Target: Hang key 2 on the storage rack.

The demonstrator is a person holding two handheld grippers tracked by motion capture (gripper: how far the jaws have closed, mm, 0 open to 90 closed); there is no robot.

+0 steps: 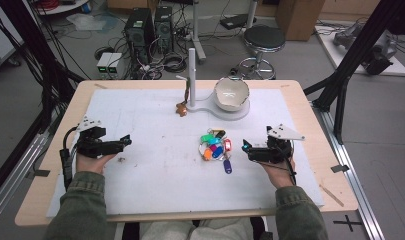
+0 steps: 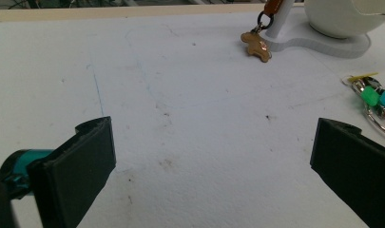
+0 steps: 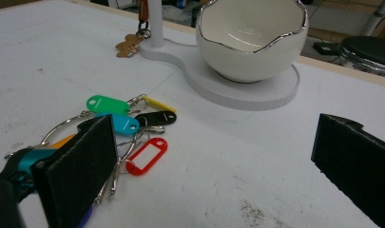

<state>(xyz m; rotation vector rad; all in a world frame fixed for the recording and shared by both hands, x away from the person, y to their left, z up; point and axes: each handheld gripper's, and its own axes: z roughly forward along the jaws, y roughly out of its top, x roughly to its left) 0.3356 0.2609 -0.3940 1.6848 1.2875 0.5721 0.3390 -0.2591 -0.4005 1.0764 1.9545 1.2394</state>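
Observation:
A bunch of coloured key tags point(image 1: 215, 147) on metal rings lies on the white mat point(image 1: 155, 165), right of centre. In the right gripper view the green, blue, black and red key tags point(image 3: 128, 126) sit just left of the jaws. My right gripper point(image 1: 246, 149) is open, close to the right side of the bunch, holding nothing. My left gripper point(image 1: 126, 142) rests open at the mat's left, empty, over bare mat. A white bowl point(image 1: 231, 94) with a wavy rim stands on a white stand base point(image 1: 230, 111). A brown gingerbread-shaped charm point(image 1: 181, 108) hangs from the stand's post point(image 1: 192, 75).
The wooden table edge point(image 1: 320, 125) frames the mat. A dark blue tag point(image 1: 227, 166) lies at the bunch's near side. Beyond the table stand a stool point(image 1: 264, 40), computer towers point(image 1: 149, 27) and cables on the floor.

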